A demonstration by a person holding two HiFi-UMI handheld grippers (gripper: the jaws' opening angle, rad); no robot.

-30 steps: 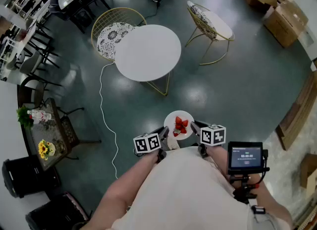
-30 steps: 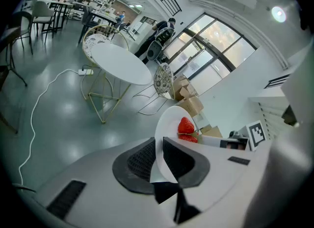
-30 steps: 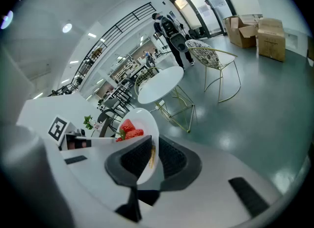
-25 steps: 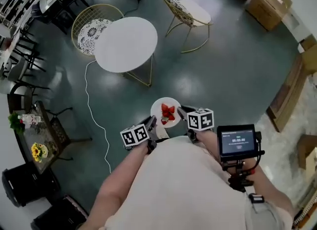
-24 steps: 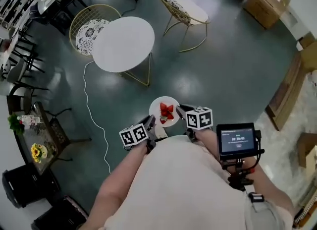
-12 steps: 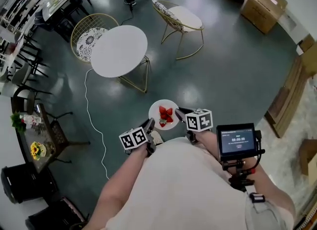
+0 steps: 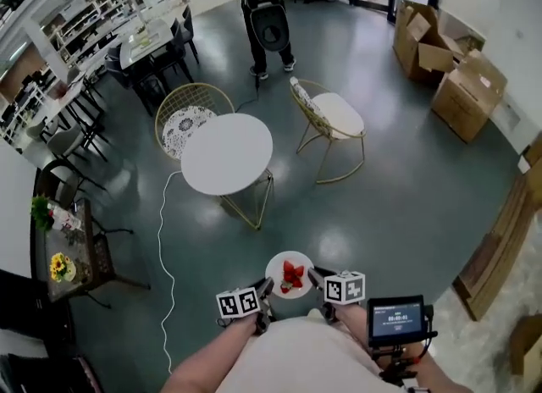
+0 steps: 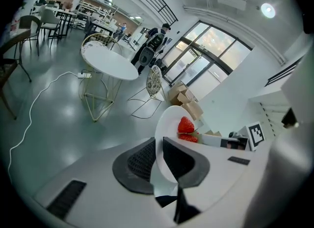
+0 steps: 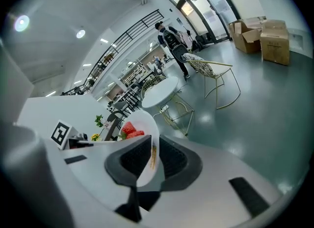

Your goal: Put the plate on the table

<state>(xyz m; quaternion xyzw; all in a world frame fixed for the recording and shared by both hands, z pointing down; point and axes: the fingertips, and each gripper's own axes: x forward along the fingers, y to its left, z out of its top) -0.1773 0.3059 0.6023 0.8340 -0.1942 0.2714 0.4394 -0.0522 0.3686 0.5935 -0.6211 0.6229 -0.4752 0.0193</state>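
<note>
A white plate (image 7: pixel 289 274) with red strawberries (image 7: pixel 292 273) on it hangs in front of the person, above the floor. My left gripper (image 7: pixel 266 289) is shut on the plate's left rim (image 8: pixel 159 148), and my right gripper (image 7: pixel 313 279) is shut on its right rim (image 9: pixel 152 154). The strawberries (image 8: pixel 186 126) (image 9: pixel 129 130) lie beyond the jaws in both gripper views. A round white table (image 7: pixel 227 153) on thin gold legs stands some way ahead and to the left; the same table (image 8: pixel 109 65) (image 9: pixel 160 91) shows in the distance in both gripper views.
Two gold wire chairs (image 7: pixel 188 117) (image 7: pixel 331 117) flank the table. A person with a backpack (image 7: pixel 265 10) stands behind it. A white cable (image 7: pixel 165 239) runs over the floor on the left. Cardboard boxes (image 7: pixel 446 61) sit at the far right, a dark side table with flowers (image 7: pixel 63 251) at the left.
The head view has tilted up, so the table, chairs and room now show farther ahead and the plate sits lower in the picture. Both grippers still hold the plate.
</note>
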